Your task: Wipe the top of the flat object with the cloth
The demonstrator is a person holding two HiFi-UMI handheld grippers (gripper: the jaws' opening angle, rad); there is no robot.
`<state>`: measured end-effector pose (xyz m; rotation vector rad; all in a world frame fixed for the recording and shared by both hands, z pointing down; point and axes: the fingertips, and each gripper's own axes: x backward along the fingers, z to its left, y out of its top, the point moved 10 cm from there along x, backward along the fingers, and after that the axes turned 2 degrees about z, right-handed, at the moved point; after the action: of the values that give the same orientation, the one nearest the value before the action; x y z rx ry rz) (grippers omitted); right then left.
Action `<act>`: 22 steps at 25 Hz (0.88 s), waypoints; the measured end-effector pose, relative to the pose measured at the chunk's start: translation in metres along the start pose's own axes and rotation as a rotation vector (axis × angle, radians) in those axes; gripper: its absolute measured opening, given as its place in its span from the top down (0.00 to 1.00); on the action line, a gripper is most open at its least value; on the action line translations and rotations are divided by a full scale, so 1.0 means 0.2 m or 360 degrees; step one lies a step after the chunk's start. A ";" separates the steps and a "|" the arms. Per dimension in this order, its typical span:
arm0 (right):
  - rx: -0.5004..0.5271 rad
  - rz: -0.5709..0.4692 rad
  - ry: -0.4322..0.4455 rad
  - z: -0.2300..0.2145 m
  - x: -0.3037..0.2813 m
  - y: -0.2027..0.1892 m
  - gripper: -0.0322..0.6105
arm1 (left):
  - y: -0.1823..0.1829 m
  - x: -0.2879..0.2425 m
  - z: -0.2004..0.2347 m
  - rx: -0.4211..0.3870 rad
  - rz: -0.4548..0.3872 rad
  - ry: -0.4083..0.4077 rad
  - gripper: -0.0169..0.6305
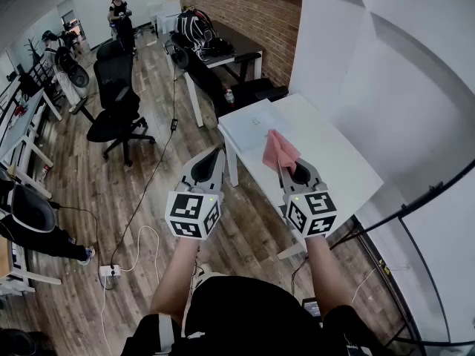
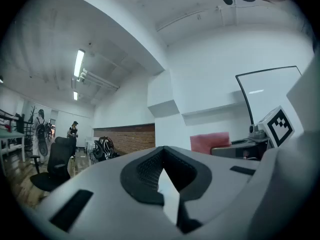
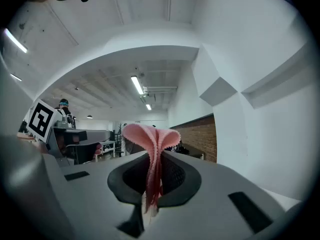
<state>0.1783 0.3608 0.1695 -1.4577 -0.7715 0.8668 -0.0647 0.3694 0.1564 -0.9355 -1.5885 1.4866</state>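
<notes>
Black office chair (image 1: 115,99); brick wall (image 1: 245,17); wood floor (image 1: 148,191).

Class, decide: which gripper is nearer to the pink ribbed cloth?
Right. The right gripper is clamped on the pink ribbed cloth; the left gripper, shut and empty, is held apart to the cloth's left, over the wooden floor.

The cloth (image 3: 150,136) stands between the jaws of my right gripper (image 3: 152,181) and sticks out ahead of them, over the table (image 1: 334,154). The sheet (image 1: 249,124) lies on the table's far end, ahead of those jaws and a little left. My left gripper (image 1: 220,154) is beside them, by the table's left edge; a chair (image 1: 115,99) stands well ahead to its left
</notes>
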 end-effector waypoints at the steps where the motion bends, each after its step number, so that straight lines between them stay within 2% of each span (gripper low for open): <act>1: -0.0004 0.0002 0.0003 0.00 0.01 0.00 0.88 | 0.00 0.00 -0.01 0.0001 0.0002 0.0001 0.96; 12: -0.0031 0.0059 0.0089 0.02 0.04 -0.05 0.88 | -0.03 0.08 -0.06 0.0018 0.0052 0.0053 0.96; 18: -0.0068 0.0036 0.0092 0.00 -0.05 -0.06 0.88 | -0.03 0.08 0.03 0.0055 0.0042 0.0125 0.96; 22: -0.0096 0.0026 0.0095 0.00 -0.13 -0.04 0.88 | -0.03 0.03 0.10 0.0087 0.0023 0.0127 0.96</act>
<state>0.1660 0.3391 0.1790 -1.5386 -0.7475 0.8148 -0.0862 0.3655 0.1612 -0.9655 -1.4798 1.4767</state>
